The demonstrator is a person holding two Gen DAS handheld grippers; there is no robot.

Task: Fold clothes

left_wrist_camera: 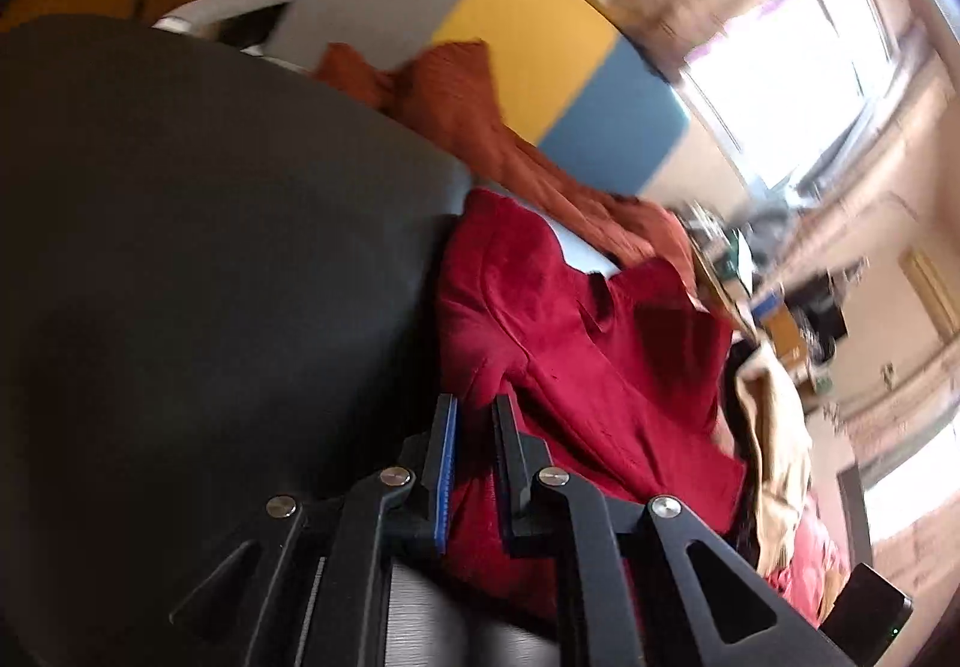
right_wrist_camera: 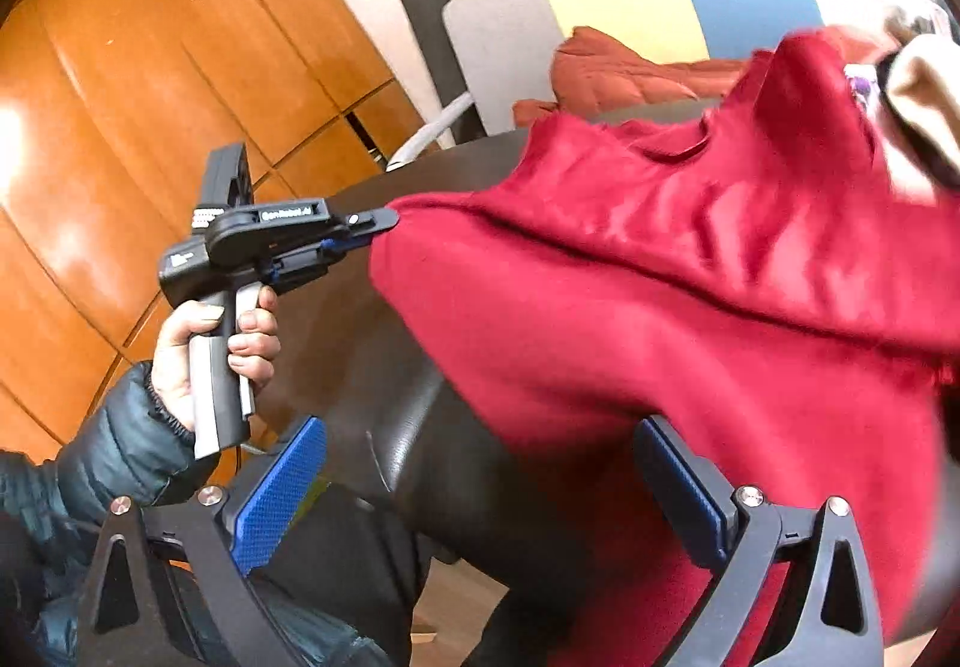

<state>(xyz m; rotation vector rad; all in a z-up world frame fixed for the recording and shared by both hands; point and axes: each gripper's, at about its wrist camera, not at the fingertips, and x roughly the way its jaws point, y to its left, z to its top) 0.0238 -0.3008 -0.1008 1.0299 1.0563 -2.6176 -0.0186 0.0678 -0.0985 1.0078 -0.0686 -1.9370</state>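
**Red top gripped at one corner, folding barely begun**

Across the dark round table [right_wrist_camera: 384, 427], near its left edge, the red garment [right_wrist_camera: 690, 307] lies rumpled and half lifted, its lower part hanging over the near edge. The left gripper [right_wrist_camera: 384, 218] has its fingers pinched tight on a corner of the cloth, pulling it out toward the wooden wall panels [right_wrist_camera: 150, 97]; the left wrist view shows the same narrow jaws with red fabric caught between them. The right gripper [right_wrist_camera: 480, 493] hangs low at the near edge with its blue-padded fingers spread wide, holding nothing, the red cloth just beside the right finger.

No neat fold shows yet, so I'd judge nearly everything is left: spread it flat, then fold. An orange garment [left_wrist_camera: 480, 127] and a beige garment [left_wrist_camera: 774, 427] wait at the far edge, also unfolded. No basket or box is in sight.
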